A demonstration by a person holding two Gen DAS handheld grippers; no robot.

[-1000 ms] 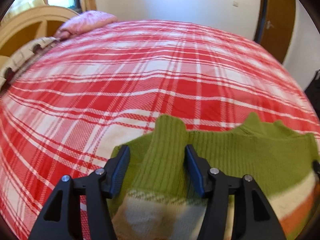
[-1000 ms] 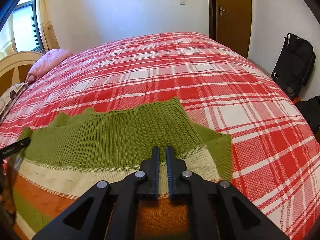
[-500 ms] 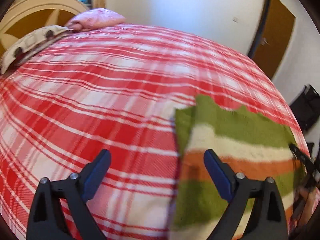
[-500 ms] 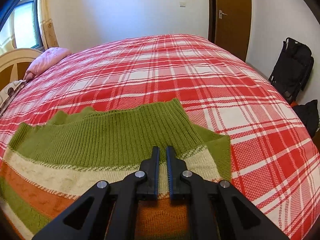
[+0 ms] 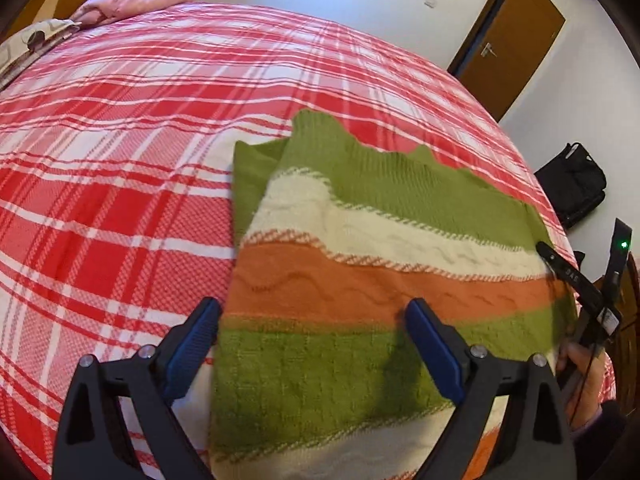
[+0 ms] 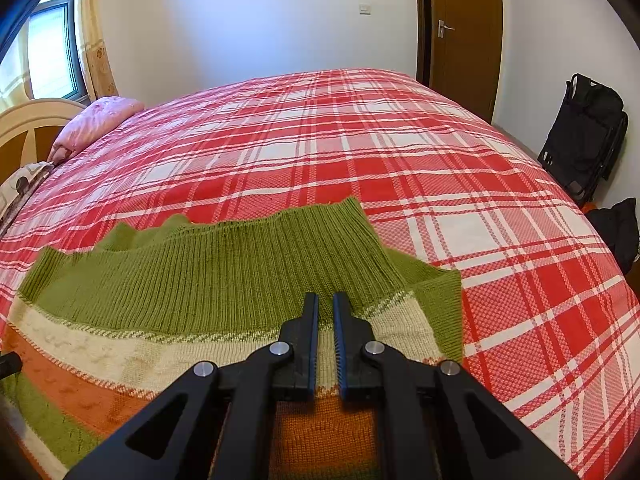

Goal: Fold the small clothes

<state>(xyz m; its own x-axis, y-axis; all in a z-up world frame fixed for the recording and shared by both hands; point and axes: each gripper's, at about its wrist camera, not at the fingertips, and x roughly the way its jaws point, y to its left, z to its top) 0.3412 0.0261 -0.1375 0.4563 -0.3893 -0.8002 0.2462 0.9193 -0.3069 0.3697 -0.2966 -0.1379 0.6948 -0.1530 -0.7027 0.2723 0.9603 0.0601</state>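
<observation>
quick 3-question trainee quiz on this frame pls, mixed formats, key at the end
1. True or false: the left gripper is clamped on the striped sweater.
2. Multiple choice: what does the sweater lie on? A) a wooden floor B) a red plaid bedspread C) a black bag
3. Fill in: the right gripper has its jaws nearly closed over the sweater's ____ ribbed band.

Key:
1. False. Its jaws stand wide apart, above the sweater.
2. B
3. green. Whether the jaws actually pinch fabric cannot be told from the right wrist view.
</observation>
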